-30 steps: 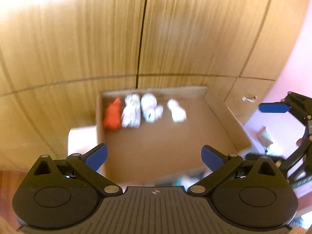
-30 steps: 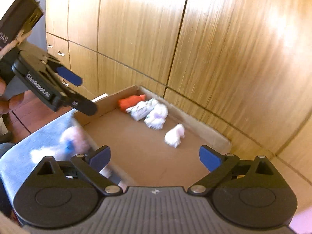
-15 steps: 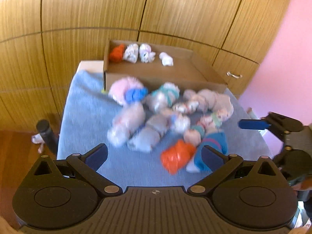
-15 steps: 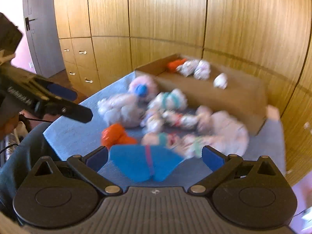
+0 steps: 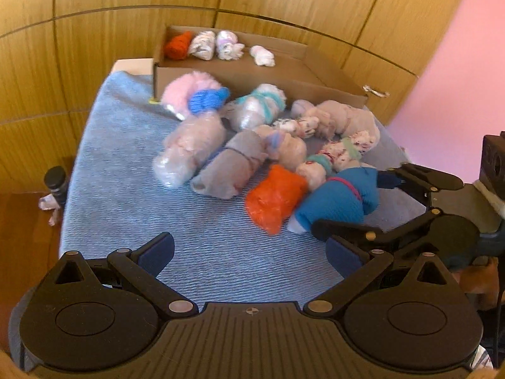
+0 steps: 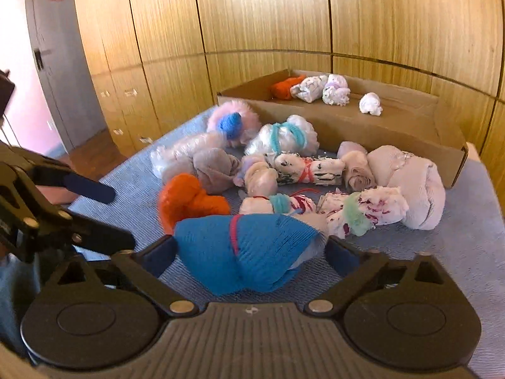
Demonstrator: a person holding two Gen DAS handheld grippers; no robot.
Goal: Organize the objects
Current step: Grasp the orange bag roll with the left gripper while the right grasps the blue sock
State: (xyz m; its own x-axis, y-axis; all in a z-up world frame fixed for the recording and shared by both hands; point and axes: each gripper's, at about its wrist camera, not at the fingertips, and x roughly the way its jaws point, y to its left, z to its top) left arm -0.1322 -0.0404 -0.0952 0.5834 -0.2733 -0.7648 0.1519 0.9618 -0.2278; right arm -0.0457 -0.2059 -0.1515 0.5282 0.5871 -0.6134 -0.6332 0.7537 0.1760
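Right gripper (image 6: 249, 252) is straddling the blue sock bundle (image 6: 249, 252), jaws spread, not yet clamping.
I'm keeping the left gripper (image 5: 249, 251) released over the blue cloth (image 5: 126, 164); the cardboard box (image 5: 315, 72) is sitting behind the pile.

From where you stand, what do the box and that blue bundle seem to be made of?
The box looks like plain matte brown cardboard, with thin walls and folded corners. The blue bundle looks like knitted fabric, probably a rolled sock: fine ribbing shows, with a red band around it.
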